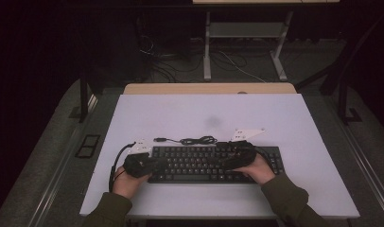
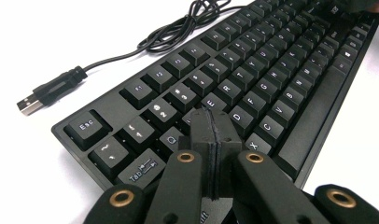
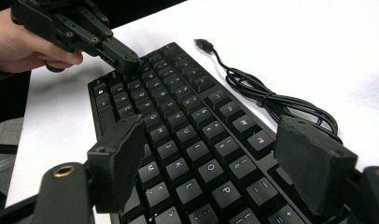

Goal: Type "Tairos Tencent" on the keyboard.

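Fingers [image 2: 227, 135] of L gripper [image 2: 214, 122] clenched, empty, tips over keyboard [image 1: 213, 163] W/S keys; R gripper [image 3: 215, 163] agape above right half; kbd long axis runs hand-to-hand.

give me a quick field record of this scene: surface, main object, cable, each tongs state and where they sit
surface: white flat table top
main object: black full-size plastic keyboard, lying flat near the person's edge
cable: black keyboard cable with USB plug, unplugged, coiled loosely behind the keyboard
left tongs: jaws shut together, nothing between them, tips down at the keys near the keyboard's left end
right tongs: jaws wide open, above the right-hand keys, gripping nothing
hands: one on each tongs, at either end of the keyboard
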The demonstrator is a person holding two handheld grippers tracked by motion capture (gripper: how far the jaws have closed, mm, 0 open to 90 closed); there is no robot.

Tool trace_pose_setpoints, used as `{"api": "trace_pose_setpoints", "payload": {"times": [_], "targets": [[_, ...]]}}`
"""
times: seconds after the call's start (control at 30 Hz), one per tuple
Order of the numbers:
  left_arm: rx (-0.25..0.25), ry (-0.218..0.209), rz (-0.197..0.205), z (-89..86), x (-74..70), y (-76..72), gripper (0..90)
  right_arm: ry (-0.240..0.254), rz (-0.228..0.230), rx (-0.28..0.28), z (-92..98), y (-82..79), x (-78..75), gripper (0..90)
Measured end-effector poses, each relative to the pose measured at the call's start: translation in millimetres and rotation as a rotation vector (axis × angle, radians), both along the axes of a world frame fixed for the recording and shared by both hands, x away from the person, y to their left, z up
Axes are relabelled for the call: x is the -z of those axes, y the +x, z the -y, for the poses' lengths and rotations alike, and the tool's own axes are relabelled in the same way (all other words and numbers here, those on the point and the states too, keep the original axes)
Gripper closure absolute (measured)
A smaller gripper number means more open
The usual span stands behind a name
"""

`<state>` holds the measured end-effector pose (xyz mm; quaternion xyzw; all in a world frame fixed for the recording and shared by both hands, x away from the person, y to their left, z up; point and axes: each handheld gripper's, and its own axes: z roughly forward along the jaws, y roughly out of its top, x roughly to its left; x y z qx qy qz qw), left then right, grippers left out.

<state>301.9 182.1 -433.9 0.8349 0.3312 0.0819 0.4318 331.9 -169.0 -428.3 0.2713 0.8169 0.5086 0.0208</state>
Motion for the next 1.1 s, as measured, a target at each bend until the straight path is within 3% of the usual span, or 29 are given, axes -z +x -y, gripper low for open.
{"api": "trace_pose_setpoints", "payload": {"times": [0.57, 0.67, 1.1], "targets": [[0.009, 0.010, -0.015, 1.4, 3.1, 0.7, 89.0, -0.008, 0.000, -0.002, -0.8, -0.2, 0.5, 24.2], [0.012, 0.031, -0.019, 2.0, 4.2, 0.9, 89.0, -0.009, -0.002, 0.001, -1.3, -0.5, 0.9, 24.2], [0.010, 0.029, -0.017, 2.6, 2.9, 0.6, 88.9, -0.012, 0.000, -0.005, -1.8, -0.4, 1.3, 24.2]]}}
